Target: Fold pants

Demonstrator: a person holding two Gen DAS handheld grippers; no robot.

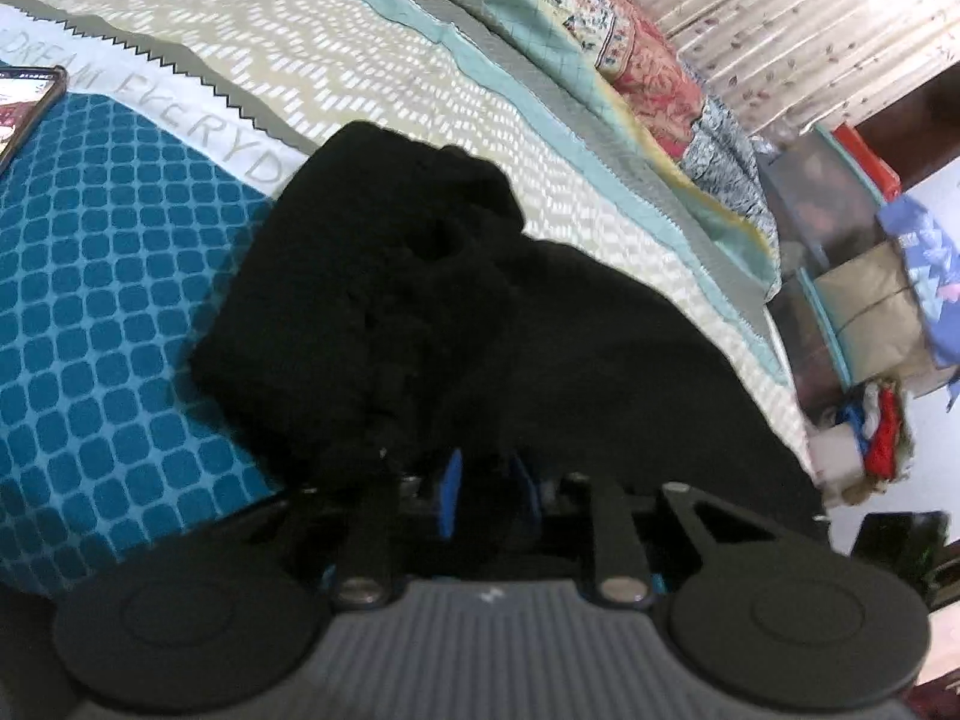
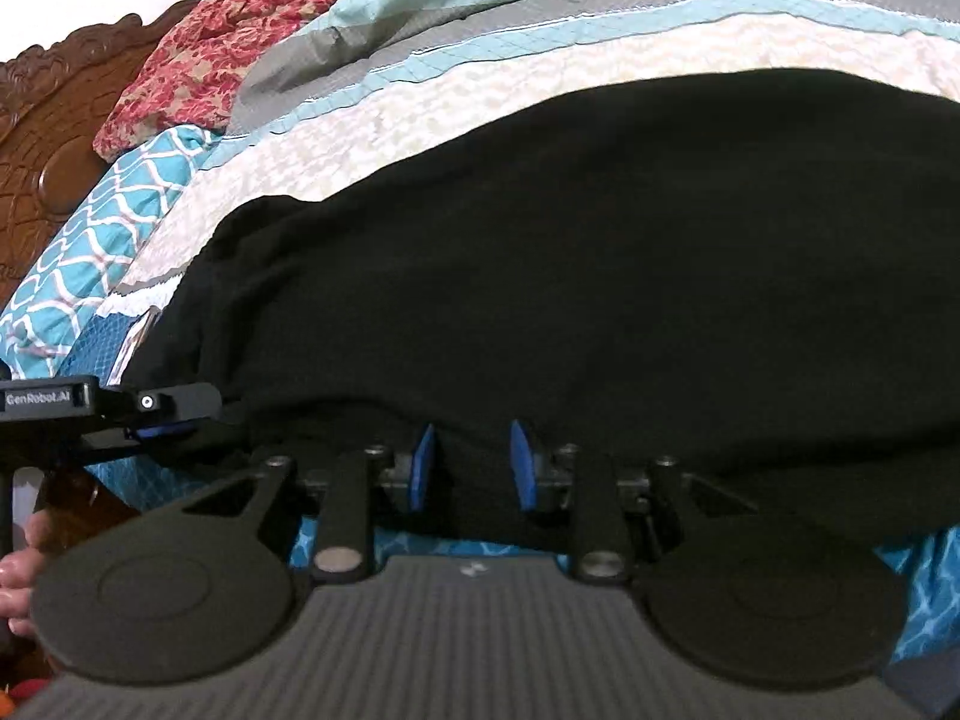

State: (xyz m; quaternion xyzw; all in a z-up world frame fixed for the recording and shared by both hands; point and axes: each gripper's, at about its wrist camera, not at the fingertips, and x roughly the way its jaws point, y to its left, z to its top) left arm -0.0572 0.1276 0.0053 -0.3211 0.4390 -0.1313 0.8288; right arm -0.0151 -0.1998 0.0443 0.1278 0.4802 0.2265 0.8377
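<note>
Both tools clamp the pants' (image 2: 600,252) near hem, lower centre: left tool (image 1: 486,492), right tool (image 2: 471,468), ready to fold over the bed (image 1: 372,78).

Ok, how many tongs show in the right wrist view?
2: the right tongs at bottom centre against the black pants, and the left tongs at the left edge by the pants' corner.

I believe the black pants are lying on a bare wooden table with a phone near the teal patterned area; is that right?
Not quite: the black pants lie on a quilted bedspread, not a wooden table, as the left wrist view shows. The phone is indeed by the teal patterned area.
</note>
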